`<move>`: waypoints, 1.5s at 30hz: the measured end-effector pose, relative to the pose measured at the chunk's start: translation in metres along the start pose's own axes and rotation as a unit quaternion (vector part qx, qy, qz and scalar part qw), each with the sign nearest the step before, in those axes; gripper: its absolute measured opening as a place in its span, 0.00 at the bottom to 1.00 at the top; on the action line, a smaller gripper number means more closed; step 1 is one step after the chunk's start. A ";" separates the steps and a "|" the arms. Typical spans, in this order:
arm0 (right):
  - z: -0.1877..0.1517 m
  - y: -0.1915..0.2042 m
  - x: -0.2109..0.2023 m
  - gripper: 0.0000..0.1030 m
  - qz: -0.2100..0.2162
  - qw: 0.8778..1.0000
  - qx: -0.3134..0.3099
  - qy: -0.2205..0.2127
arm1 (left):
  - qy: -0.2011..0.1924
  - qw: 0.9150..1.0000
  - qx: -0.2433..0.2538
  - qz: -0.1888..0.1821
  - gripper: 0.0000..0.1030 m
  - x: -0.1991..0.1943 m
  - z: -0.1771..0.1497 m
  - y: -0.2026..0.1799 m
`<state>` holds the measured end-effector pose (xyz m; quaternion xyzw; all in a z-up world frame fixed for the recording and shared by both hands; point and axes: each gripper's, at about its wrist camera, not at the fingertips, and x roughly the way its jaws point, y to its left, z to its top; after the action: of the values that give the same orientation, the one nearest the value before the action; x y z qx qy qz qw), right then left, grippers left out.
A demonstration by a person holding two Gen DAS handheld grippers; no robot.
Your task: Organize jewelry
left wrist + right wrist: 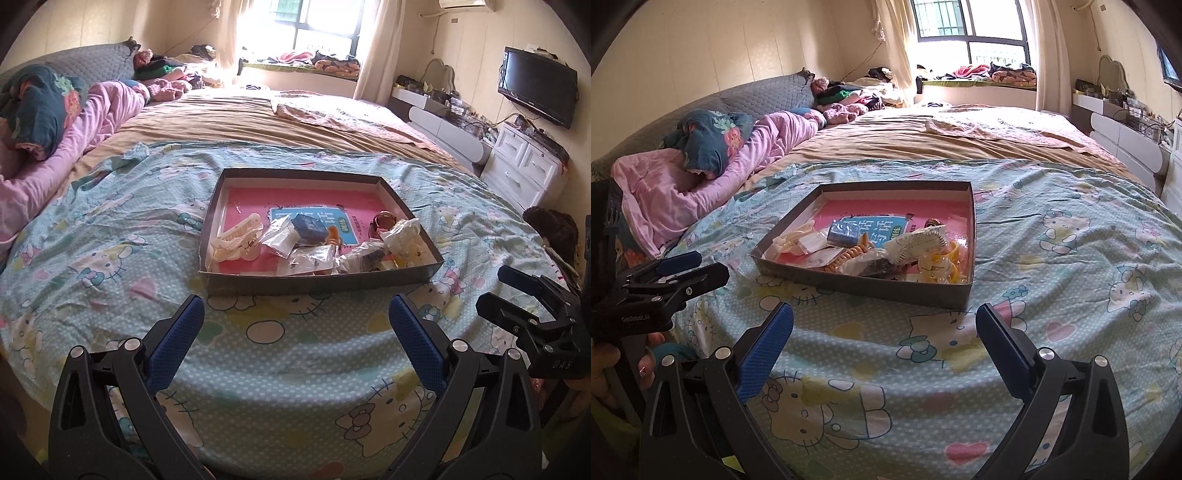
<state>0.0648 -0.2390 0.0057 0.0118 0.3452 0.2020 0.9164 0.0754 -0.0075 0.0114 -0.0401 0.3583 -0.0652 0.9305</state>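
Two grippers hang above the bed, both with their blue-padded fingers spread wide and nothing between them. My left gripper (295, 317) sits near the front edge of the Hello Kitty bedspread (110, 236), facing the shallow dark cardboard tray (314, 284) that lies just beyond it on the cloth. My right gripper (884, 325) hovers on the right of the left one, looking at the same tray from its near right corner. Inside the tray, on a pink book cover (251, 197) with a blue label, the jewelry and hair things are heaped toward the near side: a cream claw hair clip (240, 240) at the left, small clear plastic bags (284, 236) and a little blue box (308, 227) in the middle, an orange coiled hair tie (847, 258), a rose-gold bangle (384, 221) farther back on the right, and a white clip (402, 230) with yellow pieces at the near right corner. Far across the bed lie a pink quilt (107, 110) and pillows on the left, with a window (317, 22) behind and a wall television (537, 90) at the right.
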 end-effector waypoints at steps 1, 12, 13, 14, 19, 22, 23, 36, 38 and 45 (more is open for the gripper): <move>0.000 0.000 0.000 0.96 0.000 1.000 0.000 0.001 | 0.000 1.000 0.002 0.001 0.91 0.000 0.000 -0.001; 0.000 -0.004 -0.004 0.96 -0.006 1.000 0.003 -0.004 | -0.006 1.000 0.011 0.003 0.91 -0.007 0.000 -0.006; 0.000 -0.004 -0.004 0.96 -0.006 1.000 0.003 -0.004 | -0.007 1.000 0.011 0.002 0.91 -0.007 0.000 -0.007; 0.000 -0.004 -0.004 0.96 -0.006 1.000 0.003 -0.005 | -0.007 1.000 0.012 0.003 0.91 -0.007 0.000 -0.007; 0.001 -0.004 -0.004 0.96 -0.004 1.000 0.002 -0.004 | -0.006 1.000 0.012 0.003 0.91 -0.008 0.000 -0.007; 0.001 -0.004 -0.005 0.96 -0.006 1.000 0.002 -0.005 | -0.007 1.000 0.013 0.004 0.91 -0.008 0.000 -0.008; 0.001 -0.003 -0.005 0.96 -0.006 1.000 0.002 -0.005 | -0.007 1.000 0.013 0.003 0.91 -0.008 0.000 -0.008; 0.002 -0.004 -0.005 0.96 -0.007 1.000 0.002 -0.006 | -0.006 1.000 0.015 0.006 0.91 -0.010 0.000 -0.008; 0.002 -0.004 -0.006 0.96 -0.007 1.000 0.002 -0.006 | -0.005 1.000 0.015 0.005 0.91 -0.010 0.000 -0.007; 0.002 -0.004 -0.006 0.96 -0.006 1.000 0.001 -0.006 | -0.005 1.000 0.017 0.008 0.91 -0.011 -0.001 -0.008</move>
<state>0.0636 -0.2448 0.0098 0.0121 0.3399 0.1958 0.9198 0.0664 -0.0135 0.0188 -0.0220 0.3528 -0.0640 0.9333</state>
